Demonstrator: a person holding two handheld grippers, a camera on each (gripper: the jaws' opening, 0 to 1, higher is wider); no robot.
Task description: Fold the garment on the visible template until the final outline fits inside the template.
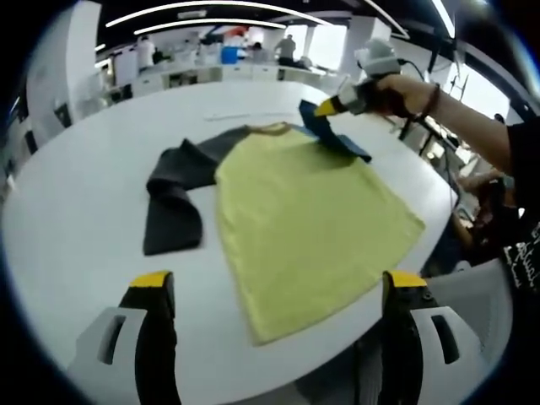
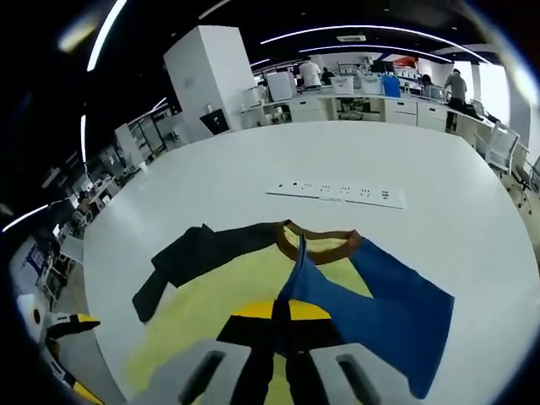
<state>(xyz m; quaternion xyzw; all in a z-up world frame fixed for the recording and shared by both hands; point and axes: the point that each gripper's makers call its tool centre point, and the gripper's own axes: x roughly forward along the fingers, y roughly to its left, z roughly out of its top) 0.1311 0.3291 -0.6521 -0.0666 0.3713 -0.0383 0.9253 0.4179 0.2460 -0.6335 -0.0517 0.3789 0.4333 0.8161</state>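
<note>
A yellow T-shirt (image 1: 304, 211) lies flat on the round white table (image 1: 76, 211), with a dark grey sleeve (image 1: 173, 198) spread to the left and a brown collar (image 2: 316, 245). Its blue sleeve (image 2: 396, 312) is pulled up at the inner edge. My right gripper (image 2: 283, 316) is shut on that blue fabric near the collar; the left gripper view has this gripper (image 1: 331, 107) at the shirt's far shoulder, held by a hand. My left gripper (image 1: 278, 283) hangs open above the shirt's hem, with nothing between its jaws.
A white power strip (image 2: 337, 191) lies on the table beyond the collar. The person's forearm (image 1: 456, 118) reaches in from the right. The table edge (image 1: 405, 278) runs close to the hem. Desks, a white cabinet (image 2: 211, 76) and people stand far behind.
</note>
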